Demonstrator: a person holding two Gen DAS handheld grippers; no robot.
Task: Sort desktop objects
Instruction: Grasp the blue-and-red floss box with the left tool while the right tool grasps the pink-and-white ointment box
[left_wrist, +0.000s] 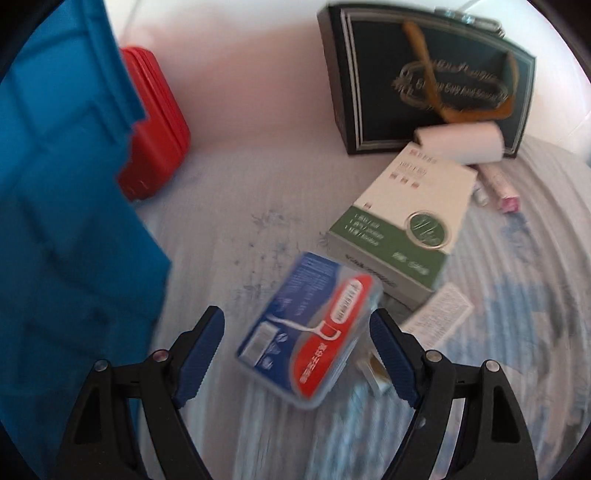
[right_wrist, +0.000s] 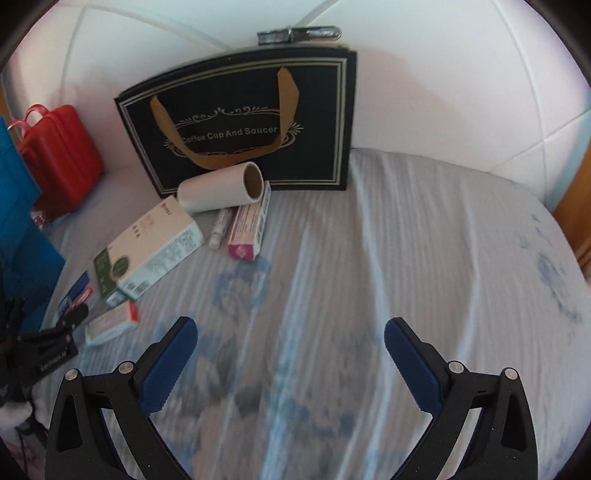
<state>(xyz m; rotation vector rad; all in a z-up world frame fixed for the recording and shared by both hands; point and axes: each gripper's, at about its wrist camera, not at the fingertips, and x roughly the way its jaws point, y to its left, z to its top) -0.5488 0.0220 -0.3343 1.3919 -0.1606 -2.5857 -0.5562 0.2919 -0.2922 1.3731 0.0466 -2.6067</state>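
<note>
Floss-pick box (left_wrist: 308, 328): clear plastic, blue and red label, lying on the striped bed cover (right_wrist: 406, 258) between the spread fingers of the left gripper (left_wrist: 297, 349), pads not touching. Right gripper (right_wrist: 291, 363): spread, empty, over bare cover. Green-and-white carton (left_wrist: 399, 236) sits just beside. Risk: the slick lid may skid on soft bedding, or a finger may snag the carton.
</note>
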